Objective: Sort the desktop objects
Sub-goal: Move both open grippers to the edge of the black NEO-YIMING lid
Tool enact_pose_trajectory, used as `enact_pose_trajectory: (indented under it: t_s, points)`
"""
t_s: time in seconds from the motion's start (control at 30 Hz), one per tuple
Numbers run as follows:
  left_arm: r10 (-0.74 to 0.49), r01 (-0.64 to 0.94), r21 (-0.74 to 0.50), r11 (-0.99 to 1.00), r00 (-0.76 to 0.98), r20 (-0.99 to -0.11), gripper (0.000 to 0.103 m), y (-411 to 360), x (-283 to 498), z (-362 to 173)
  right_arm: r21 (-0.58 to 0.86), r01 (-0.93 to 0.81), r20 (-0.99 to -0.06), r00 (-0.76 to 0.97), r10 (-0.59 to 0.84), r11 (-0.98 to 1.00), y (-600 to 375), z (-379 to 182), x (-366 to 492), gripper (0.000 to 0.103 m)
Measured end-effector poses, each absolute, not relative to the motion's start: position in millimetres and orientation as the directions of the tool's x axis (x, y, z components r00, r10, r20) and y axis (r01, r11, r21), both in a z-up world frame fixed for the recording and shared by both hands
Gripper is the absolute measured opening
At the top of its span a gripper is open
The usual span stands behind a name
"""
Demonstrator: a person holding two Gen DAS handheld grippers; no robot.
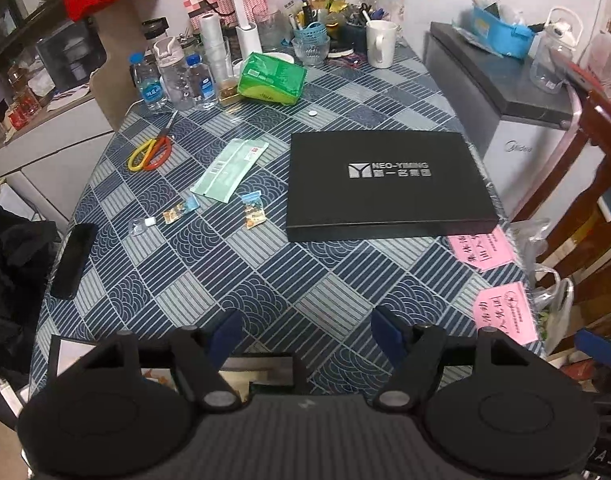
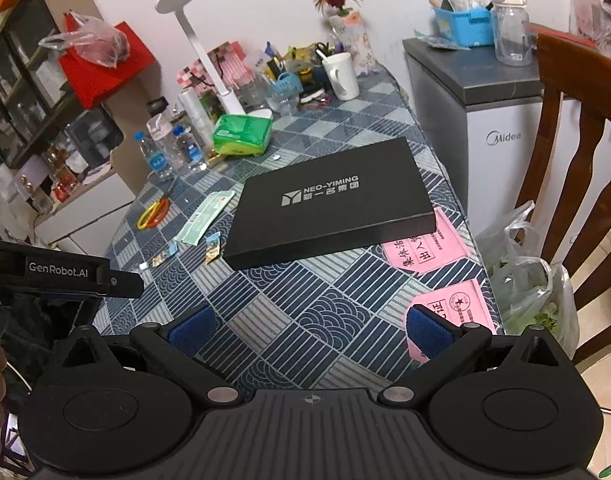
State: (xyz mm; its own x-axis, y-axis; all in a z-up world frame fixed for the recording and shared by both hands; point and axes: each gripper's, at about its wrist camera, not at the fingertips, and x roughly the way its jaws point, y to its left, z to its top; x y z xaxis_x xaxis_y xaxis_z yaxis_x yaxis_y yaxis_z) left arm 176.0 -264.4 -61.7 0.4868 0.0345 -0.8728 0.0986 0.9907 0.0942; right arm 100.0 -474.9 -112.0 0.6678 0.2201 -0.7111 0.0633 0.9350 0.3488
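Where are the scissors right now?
The scissors lie flat on the table's left side in both views, just in front of the water bottles, left of the green-and-white packet.

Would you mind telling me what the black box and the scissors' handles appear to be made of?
The black box looks like matte cardboard with a silver foil logo: flat, crisp edges, little glare. The scissors seem to have glossy plastic handles, yellow and orange; the blades look metal, though they are too small to confirm.

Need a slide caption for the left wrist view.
Open left gripper hovers over the patterned tablecloth, facing a closed black box, scissors and scattered small packets.
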Motion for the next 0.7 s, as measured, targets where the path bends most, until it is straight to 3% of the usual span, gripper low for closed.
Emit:
enact_pose_trajectory:
  t_s: [0.7]
  points:
    - [0.143,0.111,0.224,0.968,0.490,-0.860,0.085,-285,251,-103,0.340,0.047,-0.716,0.660,0.226,0.939,-493,-142,178,0.103]
